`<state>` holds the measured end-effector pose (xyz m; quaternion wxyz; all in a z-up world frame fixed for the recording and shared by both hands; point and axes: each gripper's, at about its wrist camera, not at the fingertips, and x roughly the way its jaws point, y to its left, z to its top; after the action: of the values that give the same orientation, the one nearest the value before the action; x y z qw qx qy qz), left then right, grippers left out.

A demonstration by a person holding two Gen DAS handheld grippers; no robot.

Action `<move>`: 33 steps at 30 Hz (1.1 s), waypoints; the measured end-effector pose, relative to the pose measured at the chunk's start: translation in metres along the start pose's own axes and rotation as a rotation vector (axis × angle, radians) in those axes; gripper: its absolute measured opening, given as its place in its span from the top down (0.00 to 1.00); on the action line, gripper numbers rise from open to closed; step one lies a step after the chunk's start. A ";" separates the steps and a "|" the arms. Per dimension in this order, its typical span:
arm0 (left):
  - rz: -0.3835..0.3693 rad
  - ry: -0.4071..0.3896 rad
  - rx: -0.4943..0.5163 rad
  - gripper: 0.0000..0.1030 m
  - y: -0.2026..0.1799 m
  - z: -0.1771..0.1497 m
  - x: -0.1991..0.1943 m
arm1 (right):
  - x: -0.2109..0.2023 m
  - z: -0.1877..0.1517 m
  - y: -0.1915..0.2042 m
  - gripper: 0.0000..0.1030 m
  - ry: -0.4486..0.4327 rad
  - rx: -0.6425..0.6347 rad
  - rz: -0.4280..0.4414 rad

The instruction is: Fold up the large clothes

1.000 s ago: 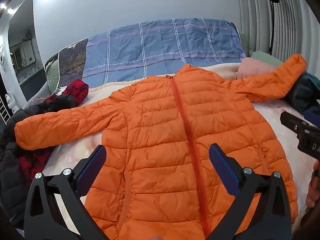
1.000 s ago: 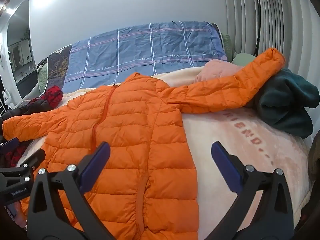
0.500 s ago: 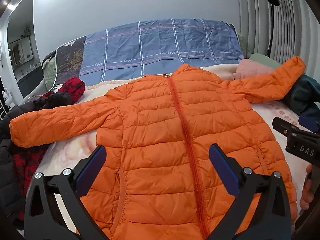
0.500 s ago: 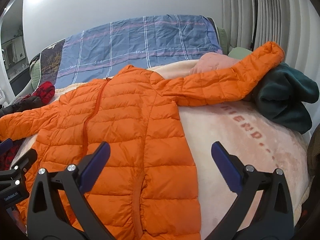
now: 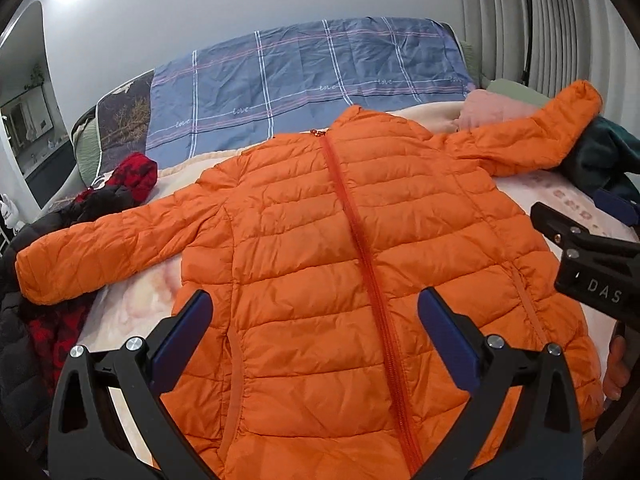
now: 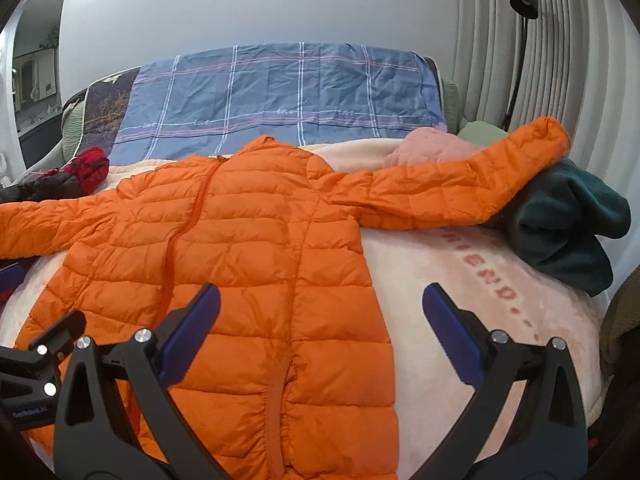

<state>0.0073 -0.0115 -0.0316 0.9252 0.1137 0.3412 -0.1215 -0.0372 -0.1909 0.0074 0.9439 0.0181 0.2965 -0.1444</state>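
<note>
Slightly shiny quilted nylon jacket, fuzzy fleece blanket.

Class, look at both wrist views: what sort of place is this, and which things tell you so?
Most likely a bedroom: an orange jacket lies spread on a bed's pink blanket, with a blue plaid cover at its head and curtains alongside.

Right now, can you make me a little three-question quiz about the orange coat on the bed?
1. True or false: the orange jacket is zipped up.
2. What does its sleeve on the right gripper's side lie on at the cuff? A) dark green garment B) red plaid cloth C) the floor
3. Fill in: both the left gripper and the right one are ____.

Key: 1 true; 2 A; 3 open.
</note>
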 end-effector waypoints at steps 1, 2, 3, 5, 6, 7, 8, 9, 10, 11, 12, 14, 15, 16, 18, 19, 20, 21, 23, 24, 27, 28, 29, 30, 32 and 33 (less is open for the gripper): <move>-0.013 0.003 -0.010 0.01 0.001 -0.001 0.000 | 0.000 0.000 0.000 0.02 -0.001 -0.002 -0.004; -0.017 0.004 -0.017 0.01 0.002 -0.001 0.000 | 0.000 0.000 0.000 0.02 -0.001 -0.005 -0.010; -0.017 0.007 -0.021 0.01 0.002 -0.002 0.000 | 0.001 -0.001 0.000 0.02 0.002 -0.005 -0.013; -0.011 0.010 -0.022 0.01 0.003 -0.002 0.000 | 0.002 -0.002 -0.001 0.02 0.008 0.001 -0.012; -0.010 0.011 -0.024 0.01 0.004 -0.002 0.000 | 0.002 -0.002 -0.002 0.02 0.010 0.007 -0.010; -0.009 0.013 -0.026 0.01 0.004 -0.002 0.000 | 0.003 -0.002 -0.003 0.02 0.011 0.012 -0.009; -0.012 0.015 -0.030 0.01 0.005 -0.002 0.001 | 0.003 -0.002 -0.003 0.02 0.011 0.015 -0.009; -0.017 0.016 -0.034 0.01 0.006 -0.002 0.001 | 0.003 -0.002 -0.003 0.02 0.011 0.017 -0.006; -0.023 0.017 -0.038 0.01 0.007 -0.002 0.002 | 0.003 -0.002 -0.003 0.02 0.010 0.015 -0.002; -0.028 0.017 -0.043 0.01 0.008 -0.003 0.002 | 0.003 -0.002 -0.002 0.02 0.010 0.013 0.001; -0.033 0.023 -0.051 0.01 0.009 -0.003 0.003 | 0.003 -0.002 -0.002 0.02 0.010 0.011 0.002; -0.040 0.032 -0.062 0.01 0.011 -0.003 0.005 | 0.004 -0.002 -0.001 0.02 0.011 0.008 0.003; -0.041 0.035 -0.066 0.01 0.012 -0.003 0.006 | 0.004 -0.003 0.000 0.02 0.013 0.009 0.007; -0.039 0.037 -0.067 0.01 0.013 -0.003 0.007 | 0.005 -0.003 0.000 0.02 0.014 0.009 0.009; -0.034 0.035 -0.065 0.01 0.013 -0.003 0.007 | 0.006 -0.004 0.000 0.02 0.016 0.012 0.011; -0.030 0.033 -0.066 0.01 0.014 -0.003 0.007 | 0.007 -0.004 0.000 0.02 0.017 0.013 0.011; -0.029 0.032 -0.068 0.01 0.014 -0.003 0.007 | 0.006 -0.004 0.000 0.02 0.016 0.011 0.010; -0.028 0.030 -0.070 0.01 0.014 -0.003 0.007 | 0.006 -0.004 0.000 0.02 0.015 0.009 0.011; -0.022 0.026 -0.075 0.01 0.016 -0.003 0.006 | 0.006 -0.004 0.002 0.02 0.011 0.003 0.014; -0.017 0.022 -0.077 0.01 0.016 -0.003 0.006 | 0.007 -0.004 0.002 0.02 0.010 0.000 0.018; -0.023 0.013 -0.091 0.01 0.020 -0.003 0.006 | 0.005 -0.002 0.003 0.02 -0.004 -0.005 0.024; -0.032 0.002 -0.097 0.01 0.022 -0.003 0.005 | 0.004 -0.002 0.004 0.02 -0.008 -0.004 0.025; -0.038 -0.006 -0.098 0.01 0.022 -0.003 0.004 | 0.004 -0.001 0.003 0.02 -0.013 0.000 0.026; -0.043 -0.013 -0.095 0.01 0.023 -0.002 0.004 | 0.003 -0.001 0.002 0.02 -0.021 0.009 0.030; -0.046 -0.025 -0.092 0.01 0.023 -0.002 0.003 | 0.003 -0.001 0.001 0.02 -0.032 0.028 0.045; -0.050 -0.026 -0.095 0.01 0.024 -0.001 0.003 | 0.003 0.000 0.000 0.02 -0.031 0.036 0.057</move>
<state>0.0155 0.0111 -0.0312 0.9306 0.0596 0.3370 -0.1298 -0.0353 -0.1918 0.0053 0.9516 0.0414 0.2787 -0.1230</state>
